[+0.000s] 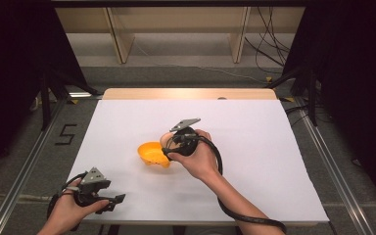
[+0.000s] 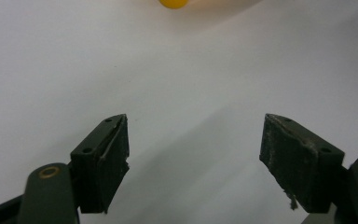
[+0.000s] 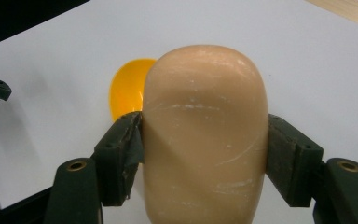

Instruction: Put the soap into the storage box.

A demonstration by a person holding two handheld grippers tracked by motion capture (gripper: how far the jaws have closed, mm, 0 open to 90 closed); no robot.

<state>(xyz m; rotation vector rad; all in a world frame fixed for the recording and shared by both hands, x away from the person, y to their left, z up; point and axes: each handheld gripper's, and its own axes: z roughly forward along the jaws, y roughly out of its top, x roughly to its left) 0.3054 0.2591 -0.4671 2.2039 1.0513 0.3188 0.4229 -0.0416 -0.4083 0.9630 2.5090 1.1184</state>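
Note:
An orange bowl (image 1: 151,153) sits near the middle of the white table sheet (image 1: 254,147). My right gripper (image 1: 168,148) hovers at the bowl's right rim, shut on a smooth beige egg-shaped object (image 1: 166,141). In the right gripper view that beige object (image 3: 205,135) is clamped on both sides by the pads of the right gripper (image 3: 205,123), with the orange bowl (image 3: 125,91) just behind it. My left gripper (image 1: 114,202) rests low at the near left corner, open with nothing in it. In its own view the left gripper (image 2: 194,119) stands wide over bare sheet, the orange bowl (image 2: 173,3) far ahead.
A wooden table edge (image 1: 191,93) runs along the far side of the sheet. Metal rails flank the table, and a "5" mark (image 1: 65,134) lies on the floor at left. Cables (image 1: 269,49) trail on the floor at the back right.

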